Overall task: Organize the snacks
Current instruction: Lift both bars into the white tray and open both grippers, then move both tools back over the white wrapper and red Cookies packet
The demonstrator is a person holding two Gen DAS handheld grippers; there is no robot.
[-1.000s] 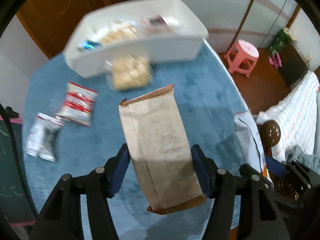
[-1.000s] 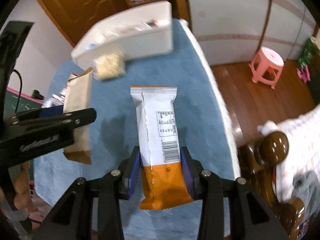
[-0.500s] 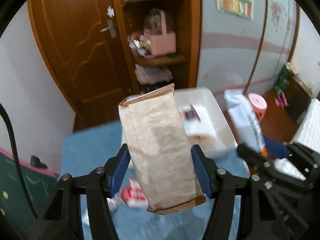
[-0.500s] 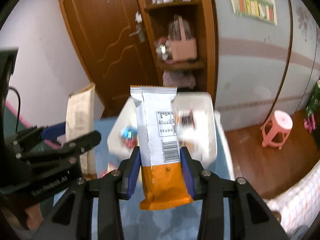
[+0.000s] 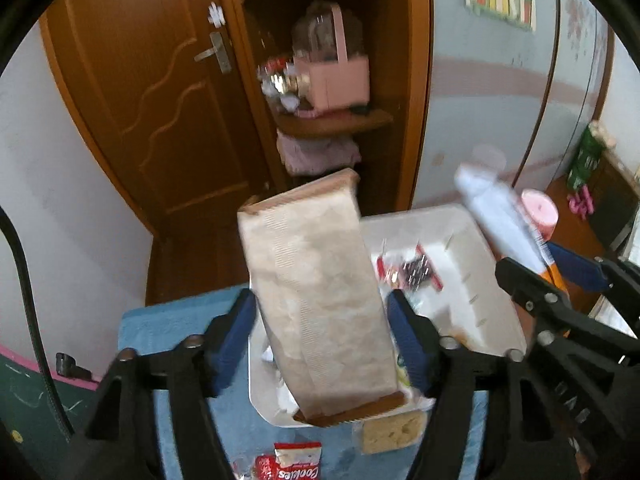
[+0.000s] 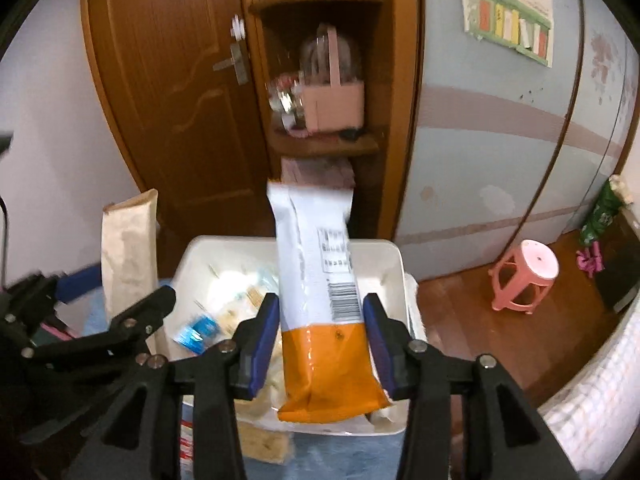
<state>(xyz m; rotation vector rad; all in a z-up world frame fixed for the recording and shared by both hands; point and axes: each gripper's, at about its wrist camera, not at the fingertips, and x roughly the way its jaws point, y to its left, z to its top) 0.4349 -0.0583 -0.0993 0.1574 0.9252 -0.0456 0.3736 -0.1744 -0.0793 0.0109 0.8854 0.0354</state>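
Note:
My left gripper [image 5: 322, 322] is shut on a brown paper snack bag [image 5: 316, 296], held upright over the near end of the white bin [image 5: 476, 320]. My right gripper [image 6: 320, 328] is shut on a white and orange snack packet [image 6: 320, 304], held over the same white bin [image 6: 394, 264]. The bin holds several snacks. The paper bag also shows at the left of the right wrist view [image 6: 128, 248]. The white and orange packet also shows at the right of the left wrist view [image 5: 500, 220].
A red Cookies packet [image 5: 296, 464] and a clear pack of pale crackers [image 5: 390, 432] lie on the blue tablecloth [image 5: 180, 316] in front of the bin. A wooden door, a corner shelf with a pink basket [image 6: 334, 104] and a pink stool [image 6: 528, 276] stand behind.
Both grippers have swung up from looking down at the table and moved forward over the bin, each keeping its snack. The bin now lies right under both packets.

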